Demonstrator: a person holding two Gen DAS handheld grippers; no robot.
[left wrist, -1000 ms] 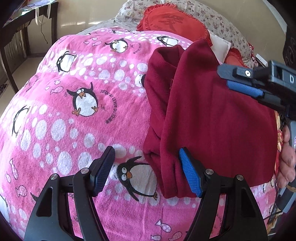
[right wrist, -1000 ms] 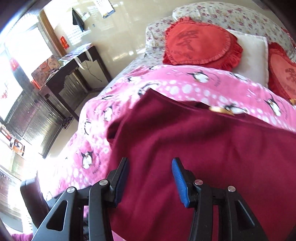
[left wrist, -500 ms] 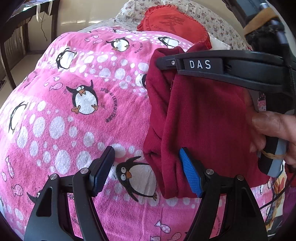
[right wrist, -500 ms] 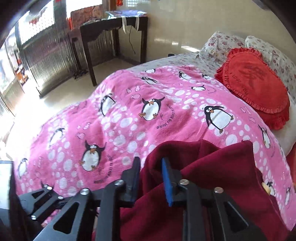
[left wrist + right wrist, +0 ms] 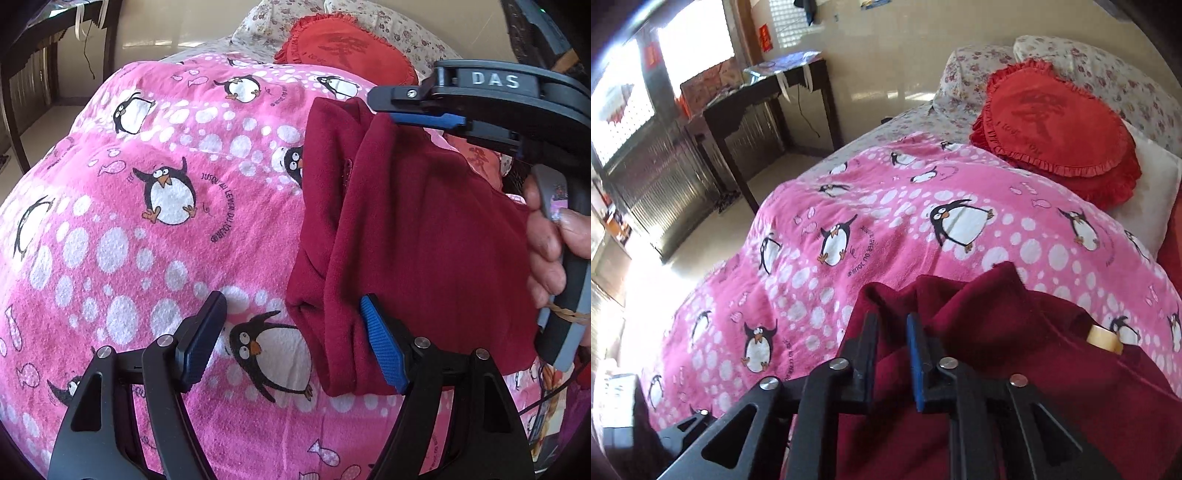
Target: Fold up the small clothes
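A dark red garment (image 5: 417, 236) lies partly folded on a pink penguin blanket (image 5: 147, 206) on a bed. My left gripper (image 5: 295, 339) is open low over the blanket, its right finger against the garment's near left edge. My right gripper (image 5: 892, 328) is nearly shut, pinching a raised fold of the garment (image 5: 979, 332) at its far corner. It also shows in the left wrist view (image 5: 421, 110), held by a hand at the garment's far edge.
A red heart cushion (image 5: 1060, 129) and floral pillows (image 5: 975, 74) lie at the head of the bed. A dark side table (image 5: 768, 96) stands beyond the bed's left edge, above the floor. A small tan object (image 5: 1104, 338) lies by the garment's right side.
My right gripper swung from over the garment's middle to its far corner, narrowed its jaws and closed on a fold. My left gripper has stayed put and open.
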